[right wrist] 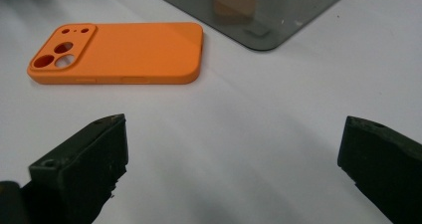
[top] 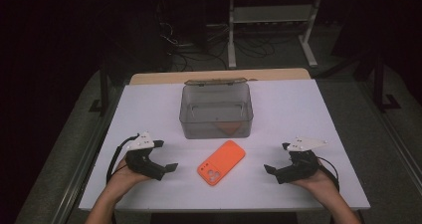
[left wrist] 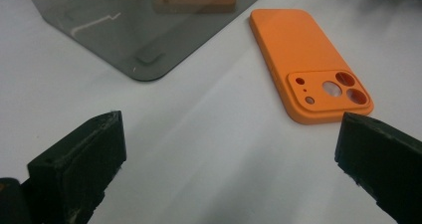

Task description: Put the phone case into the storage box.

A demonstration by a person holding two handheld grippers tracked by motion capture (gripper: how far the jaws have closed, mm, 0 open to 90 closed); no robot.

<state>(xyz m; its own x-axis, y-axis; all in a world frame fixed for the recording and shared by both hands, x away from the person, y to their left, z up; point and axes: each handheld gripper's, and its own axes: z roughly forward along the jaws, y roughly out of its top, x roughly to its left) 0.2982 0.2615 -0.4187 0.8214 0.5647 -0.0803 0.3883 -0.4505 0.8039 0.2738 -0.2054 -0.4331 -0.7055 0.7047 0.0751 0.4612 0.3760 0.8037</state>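
— Where was the orange phone case (top: 221, 162)?
— Centre frame, flat on the tabletop (top: 318, 114), below the box (top: 216, 110). My left tool (top: 160, 157) and right tool (top: 276, 158) both gaped empty; I judged pinching its long edges best.

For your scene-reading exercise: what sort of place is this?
Probably a lab or workshop recording bench: a bare white table, cables trailing on the dark floor behind, and a white metal frame beyond them.

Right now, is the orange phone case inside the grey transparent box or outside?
Outside: the orange phone case lies flat on the white table, before the grey transparent box.
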